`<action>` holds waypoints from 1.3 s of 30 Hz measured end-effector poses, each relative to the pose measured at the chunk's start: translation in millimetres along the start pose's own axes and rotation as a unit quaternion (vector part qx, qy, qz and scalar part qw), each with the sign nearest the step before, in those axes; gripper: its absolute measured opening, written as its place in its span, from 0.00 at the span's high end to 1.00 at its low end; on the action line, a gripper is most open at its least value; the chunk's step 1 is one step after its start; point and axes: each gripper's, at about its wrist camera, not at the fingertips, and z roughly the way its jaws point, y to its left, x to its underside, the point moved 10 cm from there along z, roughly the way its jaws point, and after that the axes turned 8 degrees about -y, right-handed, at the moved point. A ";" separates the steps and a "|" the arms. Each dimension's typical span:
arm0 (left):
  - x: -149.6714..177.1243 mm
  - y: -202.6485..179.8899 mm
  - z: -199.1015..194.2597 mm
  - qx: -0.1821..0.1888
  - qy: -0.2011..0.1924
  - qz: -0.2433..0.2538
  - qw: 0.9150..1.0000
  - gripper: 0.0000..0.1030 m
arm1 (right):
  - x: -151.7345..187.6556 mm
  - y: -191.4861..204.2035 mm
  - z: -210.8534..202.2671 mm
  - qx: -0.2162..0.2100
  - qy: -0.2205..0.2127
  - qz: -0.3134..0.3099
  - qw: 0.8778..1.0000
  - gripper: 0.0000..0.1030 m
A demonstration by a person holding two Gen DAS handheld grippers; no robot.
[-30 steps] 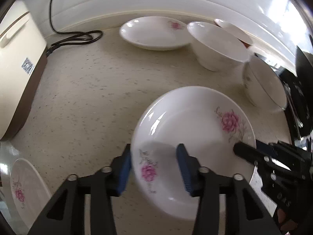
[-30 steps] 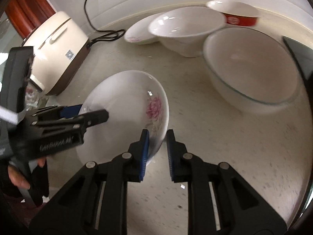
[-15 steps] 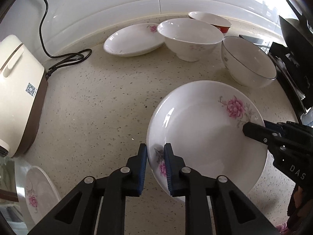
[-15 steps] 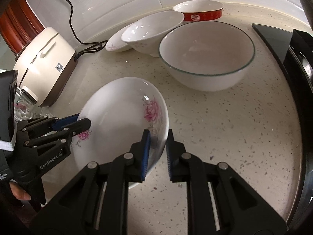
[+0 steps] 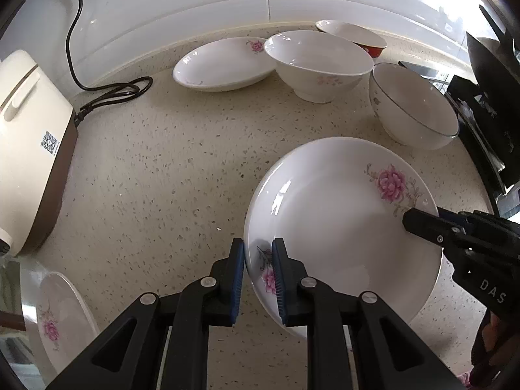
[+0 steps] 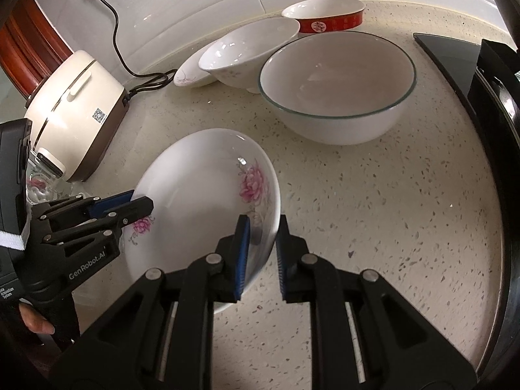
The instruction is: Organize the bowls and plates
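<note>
Both tools [image 5: 257, 278] [image 6: 262, 253] on plate [image 5: 341, 227] rim

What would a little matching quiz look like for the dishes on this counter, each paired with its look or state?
Things:
1. flowered plate
2. red-sided bowl
3. green-rimmed bowl
4. rice cooker

States:
A. plugged in by a black cord
B. held at opposite rims by both grippers
C. farthest back, by the wall tiles
D. empty, nearest the black stove

Pairs: 1-B, 2-C, 3-D, 4-A
</note>
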 end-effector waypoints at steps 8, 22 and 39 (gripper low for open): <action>-0.8 5.5 -4.5 0.009 0.000 -0.022 1.000 0.82 | -0.1 1.2 -1.8 -0.014 -0.001 0.008 1.000 0.82; 1.5 20.6 -16.2 0.006 -0.004 -0.055 0.998 0.82 | -6.8 18.2 -2.6 -0.036 -0.008 -0.005 0.999 0.82; -0.1 24.1 -25.0 -0.006 -0.014 -0.068 0.998 0.82 | -9.6 27.7 -0.1 -0.044 -0.006 -0.018 0.999 0.82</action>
